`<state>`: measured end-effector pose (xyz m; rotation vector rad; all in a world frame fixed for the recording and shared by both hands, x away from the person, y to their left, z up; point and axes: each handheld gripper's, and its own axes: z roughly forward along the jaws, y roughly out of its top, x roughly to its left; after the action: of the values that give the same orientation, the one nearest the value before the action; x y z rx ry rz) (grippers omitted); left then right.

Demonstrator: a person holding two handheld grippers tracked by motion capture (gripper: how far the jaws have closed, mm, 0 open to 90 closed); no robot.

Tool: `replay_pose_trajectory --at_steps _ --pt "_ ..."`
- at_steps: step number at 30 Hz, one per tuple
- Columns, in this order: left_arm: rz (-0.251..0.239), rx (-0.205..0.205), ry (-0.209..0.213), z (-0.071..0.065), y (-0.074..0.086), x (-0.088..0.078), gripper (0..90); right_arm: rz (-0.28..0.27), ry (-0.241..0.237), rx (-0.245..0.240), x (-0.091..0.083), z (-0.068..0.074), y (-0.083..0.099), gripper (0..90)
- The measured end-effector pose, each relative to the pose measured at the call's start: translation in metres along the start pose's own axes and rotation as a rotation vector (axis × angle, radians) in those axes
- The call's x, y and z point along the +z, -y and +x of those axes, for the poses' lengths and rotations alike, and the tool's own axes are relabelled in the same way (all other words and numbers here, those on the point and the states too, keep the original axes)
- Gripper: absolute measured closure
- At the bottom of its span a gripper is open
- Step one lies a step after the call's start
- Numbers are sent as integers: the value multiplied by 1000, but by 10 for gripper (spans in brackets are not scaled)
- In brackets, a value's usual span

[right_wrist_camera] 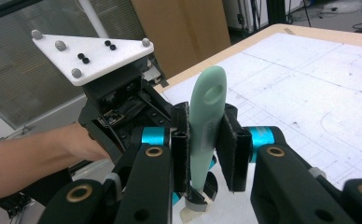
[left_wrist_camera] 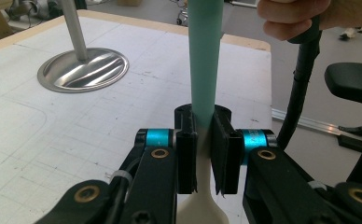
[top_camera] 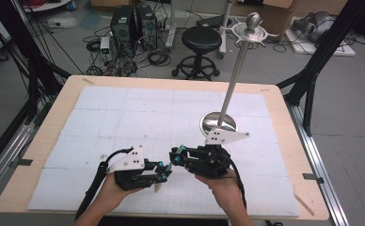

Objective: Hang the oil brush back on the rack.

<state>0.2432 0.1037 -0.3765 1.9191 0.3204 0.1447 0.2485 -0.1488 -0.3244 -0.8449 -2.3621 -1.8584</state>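
Clutter near my work is slight: a steel stand (top_camera: 219, 123) with a round base and tall pole sits on the tabletop (top_camera: 124, 108) at about one o'clock from both hands, apart from them. My left hand-held gripper (top_camera: 161, 174) is clamped on the pale neck of a mint-green utensil (left_wrist_camera: 205, 60). My right hand-held gripper (top_camera: 175, 157) grips its green handle. Both meet near the tabletop's six o'clock edge.

A wooden table (top_camera: 39, 155) carries a white gridded mat (top_camera: 124, 117) (nearly edge to edge), with a metal stand (top_camera: 218, 123) on it.
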Motion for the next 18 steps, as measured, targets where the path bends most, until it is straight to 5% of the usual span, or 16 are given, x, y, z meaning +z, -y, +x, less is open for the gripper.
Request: replay_pose_trajectory --at_steps 3,5,9,14,18 --pt "-22 -16 29 1 -1 -2 816 -14 -8 -7 0 1 0 750" --pt "-41 -20 58 1 -1 -3 817 -47 -12 -22 -2 2 -1 572" --pt "-81 -24 123 1 -2 -5 817 -129 -54 -83 -10 1 -1 418" --pt "-126 -29 201 1 -3 -8 817 -164 -120 -191 -20 1 2 395" --pt "-144 -29 258 1 -3 -8 817 -178 -172 -222 -26 -3 6 417"
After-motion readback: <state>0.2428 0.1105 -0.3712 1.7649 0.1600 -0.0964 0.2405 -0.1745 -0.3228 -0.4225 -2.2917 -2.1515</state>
